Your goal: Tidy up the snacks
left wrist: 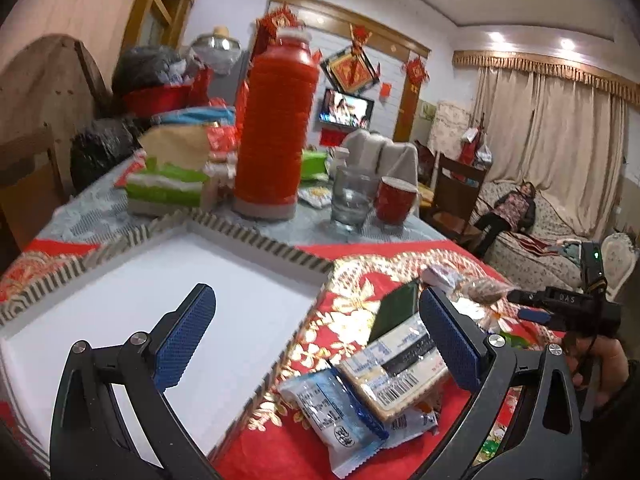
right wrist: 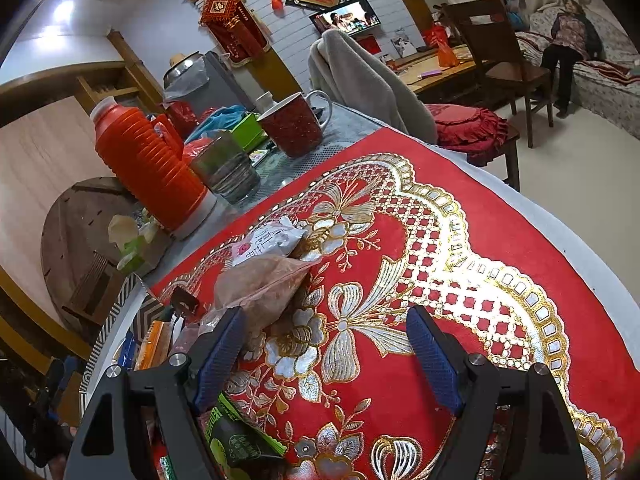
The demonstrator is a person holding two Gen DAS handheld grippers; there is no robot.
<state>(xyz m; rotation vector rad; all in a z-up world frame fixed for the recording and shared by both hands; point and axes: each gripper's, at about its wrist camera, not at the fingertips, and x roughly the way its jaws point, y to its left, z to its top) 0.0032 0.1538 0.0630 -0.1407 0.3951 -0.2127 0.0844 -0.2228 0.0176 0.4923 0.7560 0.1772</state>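
Left hand-held gripper: the left hand-held gripper (left wrist: 316,344) is hanging released, jaws spread wide and grasping nothing, over the near corner of the tray and the closest packets.
Right hand-held gripper: the right hand-held gripper (right wrist: 328,360) is also standing released, its blue ribbed pads apart above bare cloth, with nothing between them.
Nearest snacks: a clear-and-blue plastic-wrapped biscuit packet (left wrist: 340,412) is lying on the desk just beside the tray, and a flat cream-coloured wafer pack with a barcode label (left wrist: 400,372) is resting partly on top of it.
Handling: both are looking light, crinkly and slippery, and the contents are probably brittle; taking them across the short flat sides with a gentle squeeze seems safest.
Green item: a small dark green sachet (left wrist: 394,308) is leaning just beyond the wafer pack.
Soft bag: a translucent bag of brownish crumbs (right wrist: 260,280) is sagging near the right gripper's left pad; it would likely deform, so gripping the gathered top looks wiser.
Tray: a white shallow tray with a striped rim (left wrist: 256,236) is sitting empty to the left of the pile, apparently the destination.
Cloth: a red cloth with gold flower embroidery (right wrist: 440,240) is covering the desk.
Farther back: a tall orange ribbed thermos (left wrist: 276,120), a clear drinking glass (left wrist: 350,200) and a red mug (left wrist: 394,200) are standing well apart from the snacks.
Progress: sorting is seemingly not yet begun.
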